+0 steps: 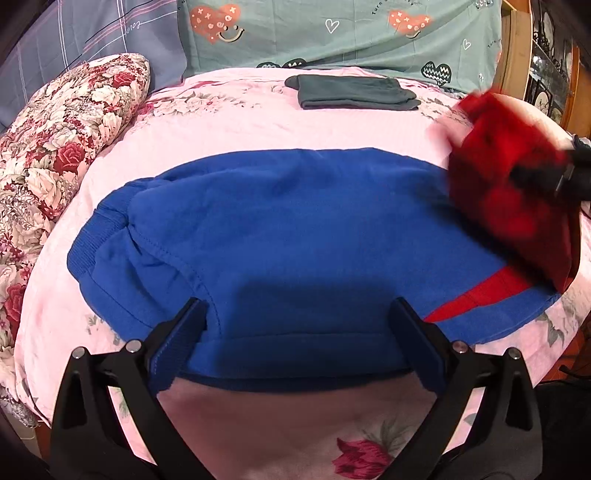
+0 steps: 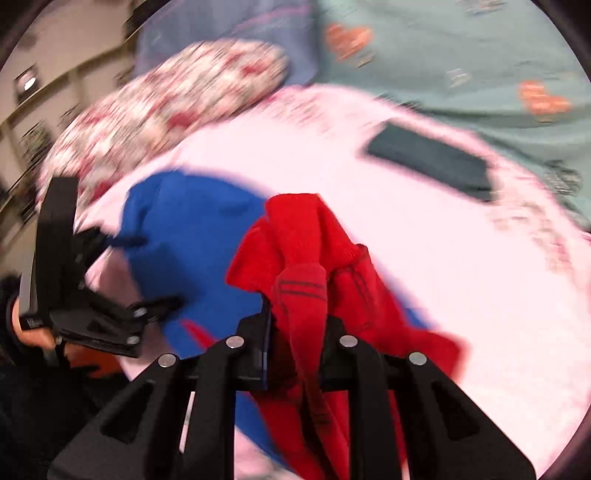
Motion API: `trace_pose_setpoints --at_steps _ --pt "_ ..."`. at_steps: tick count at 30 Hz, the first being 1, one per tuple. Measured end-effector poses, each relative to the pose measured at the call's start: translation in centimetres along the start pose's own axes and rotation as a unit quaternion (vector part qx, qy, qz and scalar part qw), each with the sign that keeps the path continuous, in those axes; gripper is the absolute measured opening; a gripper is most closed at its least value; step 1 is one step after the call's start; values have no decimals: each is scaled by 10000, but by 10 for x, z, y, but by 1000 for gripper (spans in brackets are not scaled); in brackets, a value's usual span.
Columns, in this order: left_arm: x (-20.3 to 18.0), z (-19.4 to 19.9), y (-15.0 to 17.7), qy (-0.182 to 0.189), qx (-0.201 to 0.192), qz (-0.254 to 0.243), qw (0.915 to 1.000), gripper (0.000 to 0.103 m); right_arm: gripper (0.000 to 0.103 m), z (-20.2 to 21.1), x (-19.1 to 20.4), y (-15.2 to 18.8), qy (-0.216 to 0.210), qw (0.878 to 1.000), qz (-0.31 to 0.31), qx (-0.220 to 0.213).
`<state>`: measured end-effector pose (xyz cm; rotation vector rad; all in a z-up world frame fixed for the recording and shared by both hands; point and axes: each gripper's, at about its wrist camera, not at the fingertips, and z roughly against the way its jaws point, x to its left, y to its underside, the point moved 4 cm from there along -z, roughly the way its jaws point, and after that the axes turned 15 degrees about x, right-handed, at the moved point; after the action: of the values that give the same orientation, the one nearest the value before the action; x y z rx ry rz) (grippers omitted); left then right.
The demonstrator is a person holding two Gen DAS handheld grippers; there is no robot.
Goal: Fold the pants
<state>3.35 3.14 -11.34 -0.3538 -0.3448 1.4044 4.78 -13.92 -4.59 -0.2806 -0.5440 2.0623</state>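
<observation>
The blue pants (image 1: 280, 229) lie spread across the pink bed sheet (image 1: 229, 125), ribbed cuff at the left, a red stripe at the lower right. My left gripper (image 1: 301, 314) is open, its jaws wide apart over the pants' near edge, holding nothing. My right gripper (image 2: 297, 317) is shut on the pants' red part (image 2: 306, 266), lifted in a bunch above the blue cloth (image 2: 192, 229). That red bunch shows blurred at the right of the left wrist view (image 1: 506, 184). The left gripper also shows in the right wrist view (image 2: 155, 273).
A folded dark green garment (image 1: 351, 92) lies at the far side of the bed. A floral quilt roll (image 1: 66, 147) lies at the left, pillows (image 1: 332, 33) behind. Wooden furniture (image 1: 517, 48) stands at the far right.
</observation>
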Motion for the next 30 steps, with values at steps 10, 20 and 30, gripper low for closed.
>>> trace_pose_setpoints --at_steps 10,20,30 --pt "5 3 0 -69 -16 52 10000 101 27 -62 52 -6 -599 9964 242 555" --pt "-8 62 -27 152 -672 -272 9973 101 57 15 7 7 -2357 9699 -500 -347" --pt "-75 -29 -63 -204 433 -787 9957 101 41 -24 -46 60 -790 9838 -1488 606"
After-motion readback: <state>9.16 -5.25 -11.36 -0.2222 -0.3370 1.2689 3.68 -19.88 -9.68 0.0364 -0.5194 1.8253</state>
